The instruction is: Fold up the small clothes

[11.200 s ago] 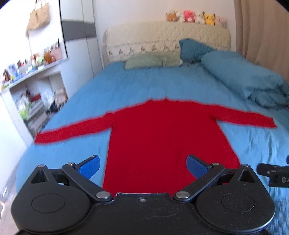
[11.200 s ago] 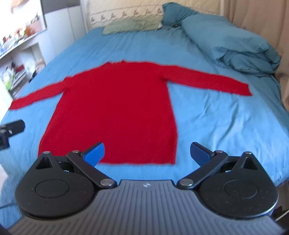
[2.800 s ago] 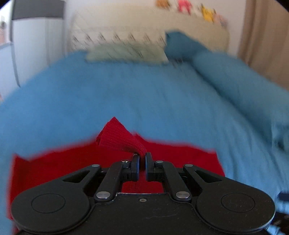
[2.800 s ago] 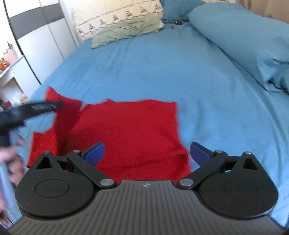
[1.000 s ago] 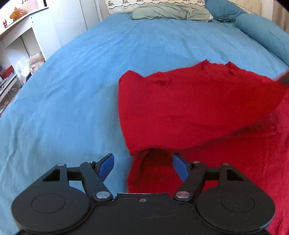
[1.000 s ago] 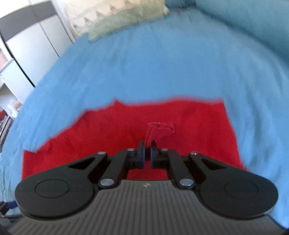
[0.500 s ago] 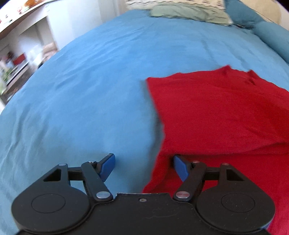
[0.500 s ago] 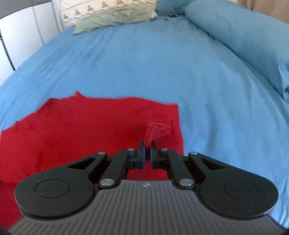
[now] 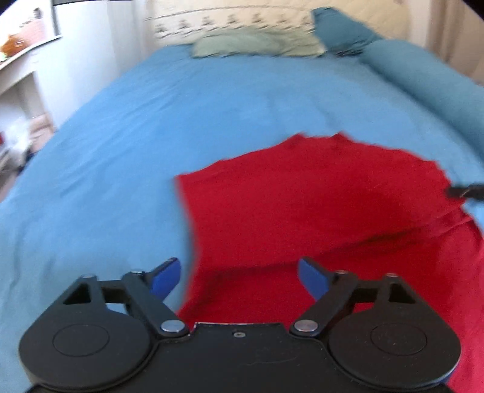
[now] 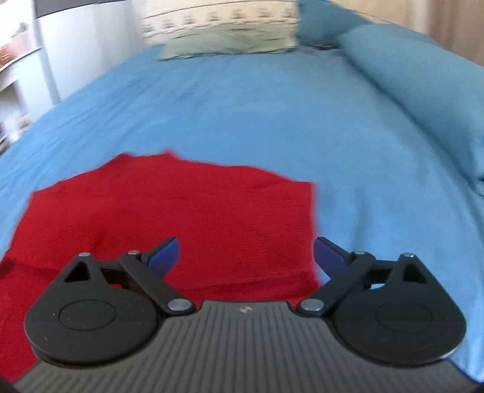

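Note:
A red long-sleeved knit top [image 9: 317, 205] lies on the blue bed sheet [image 9: 121, 169] with both sleeves folded in over its body, forming a rough rectangle. It also shows in the right wrist view [image 10: 181, 217]. My left gripper [image 9: 239, 273] is open and empty over the top's near left edge. My right gripper [image 10: 245, 254] is open and empty over the top's near right edge. A tip of the right gripper [image 9: 466, 191] pokes into the left wrist view at the right edge. Both views are motion-blurred.
A rolled blue duvet [image 10: 423, 78] lies along the bed's right side. A green pillow [image 9: 248, 47] and a dark blue pillow [image 9: 338, 28] lie against the headboard [image 10: 217, 13]. White shelves [image 9: 18, 78] stand left of the bed.
My right gripper has opened and let go of the red sleeve cuff, which now lies flat on the top. My left gripper stays open and has swung to face the headboard.

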`<action>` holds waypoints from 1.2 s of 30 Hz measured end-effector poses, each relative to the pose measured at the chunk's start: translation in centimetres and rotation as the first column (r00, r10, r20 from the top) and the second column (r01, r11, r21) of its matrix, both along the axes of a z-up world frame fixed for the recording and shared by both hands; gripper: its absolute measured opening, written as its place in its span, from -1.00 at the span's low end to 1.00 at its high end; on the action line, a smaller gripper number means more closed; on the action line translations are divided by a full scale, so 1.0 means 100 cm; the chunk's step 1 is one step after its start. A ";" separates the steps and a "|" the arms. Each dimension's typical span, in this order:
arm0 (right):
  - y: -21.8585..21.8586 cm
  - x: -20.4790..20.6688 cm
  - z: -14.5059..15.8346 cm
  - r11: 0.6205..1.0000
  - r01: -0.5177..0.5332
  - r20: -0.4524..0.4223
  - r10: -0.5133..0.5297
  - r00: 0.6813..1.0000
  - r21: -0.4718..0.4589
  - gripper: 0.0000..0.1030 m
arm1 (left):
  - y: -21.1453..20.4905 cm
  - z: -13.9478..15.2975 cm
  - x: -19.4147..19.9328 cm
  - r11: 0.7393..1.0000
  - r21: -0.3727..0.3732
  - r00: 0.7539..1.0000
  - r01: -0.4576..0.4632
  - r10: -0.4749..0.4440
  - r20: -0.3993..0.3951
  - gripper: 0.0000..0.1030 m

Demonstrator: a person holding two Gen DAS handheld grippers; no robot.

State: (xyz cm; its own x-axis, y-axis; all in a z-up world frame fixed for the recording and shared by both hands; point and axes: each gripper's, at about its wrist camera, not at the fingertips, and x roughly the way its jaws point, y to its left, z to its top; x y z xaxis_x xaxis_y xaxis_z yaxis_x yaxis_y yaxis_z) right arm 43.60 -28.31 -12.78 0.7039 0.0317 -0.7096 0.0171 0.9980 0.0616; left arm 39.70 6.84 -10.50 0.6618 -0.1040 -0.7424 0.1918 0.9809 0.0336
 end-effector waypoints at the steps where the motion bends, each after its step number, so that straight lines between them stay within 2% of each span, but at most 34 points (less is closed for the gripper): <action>1: 0.004 0.005 -0.007 1.000 -0.017 -0.016 0.017 1.000 0.009 1.00 | -0.005 -0.004 0.006 1.000 -0.012 1.000 0.016 -0.016 0.003 0.74; 3: 0.006 0.014 -0.023 1.000 -0.027 -0.040 0.027 0.999 0.004 1.00 | -0.013 -0.016 0.019 0.999 -0.023 1.000 0.027 -0.027 -0.013 0.74; 5: 0.000 0.019 -0.039 1.000 0.000 -0.088 0.000 0.996 -0.009 1.00 | -0.014 -0.033 0.032 1.000 -0.025 0.997 -0.002 0.000 -0.082 0.72; 7: -0.016 0.015 -0.048 0.999 0.025 -0.090 -0.022 0.996 0.031 1.00 | -0.008 -0.047 0.038 0.997 -0.060 0.988 -0.039 0.030 -0.154 0.71; 8: -0.023 0.013 -0.047 0.998 0.030 -0.092 -0.025 0.995 0.060 1.00 | -0.004 -0.047 0.035 0.997 -0.069 0.990 -0.030 0.021 -0.140 0.71; 10: -0.027 0.010 -0.037 0.997 0.036 -0.098 -0.030 0.995 0.063 1.00 | -0.004 -0.040 0.034 0.999 -0.048 0.990 -0.011 0.004 -0.139 0.70; 12: -0.022 0.009 -0.027 0.997 0.006 -0.030 -0.004 1.000 0.074 1.00 | -0.005 -0.029 0.034 0.998 -0.067 0.994 0.006 -0.013 -0.107 0.71; 16: -0.014 0.044 -0.024 0.997 -0.006 0.002 0.006 1.000 0.083 1.00 | -0.010 -0.018 0.055 0.995 -0.097 0.999 0.023 -0.027 -0.033 0.75; 19: -0.014 0.074 -0.034 0.996 0.013 0.013 -0.015 1.000 0.090 1.00 | -0.011 -0.029 0.091 0.996 -0.085 1.000 -0.006 0.005 -0.012 0.75; 21: -0.020 0.086 -0.046 0.996 0.020 0.007 -0.020 1.000 0.084 1.00 | -0.004 -0.044 0.117 0.995 -0.082 0.998 -0.051 0.049 -0.028 0.75; 25: -0.031 0.098 -0.061 0.999 -0.002 0.021 0.001 1.000 0.038 1.00 | 0.010 -0.062 0.144 0.990 -0.090 0.993 -0.112 0.108 -0.047 0.78; 27: -0.036 0.099 -0.063 1.000 -0.020 0.027 0.020 0.999 0.018 1.00 | 0.015 -0.064 0.146 0.988 -0.108 0.993 -0.110 0.105 -0.047 0.87; 32: -0.042 0.099 -0.058 0.999 -0.031 0.005 0.031 1.000 0.019 1.00 | 0.008 -0.054 0.146 0.995 -0.056 0.996 -0.084 0.081 -0.047 0.88; 34: -0.040 0.094 -0.043 1.000 -0.023 0.006 0.022 1.000 0.018 1.00 | 0.008 -0.038 0.135 0.995 -0.043 0.996 -0.087 0.086 -0.018 0.86; 36: -0.042 0.075 -0.017 0.998 -0.044 0.057 0.042 0.997 0.036 1.00 | 0.009 -0.018 0.116 0.995 -0.033 0.996 -0.089 0.089 0.014 0.86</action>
State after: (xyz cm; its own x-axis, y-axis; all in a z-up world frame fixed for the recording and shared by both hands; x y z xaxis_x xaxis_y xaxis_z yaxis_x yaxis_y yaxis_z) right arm 51.10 -32.46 -14.43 0.7403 0.0879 -0.6665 -0.0299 0.9947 0.0979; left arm 51.32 7.77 -12.29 0.6811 -0.0678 -0.7290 0.1033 0.9946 0.0039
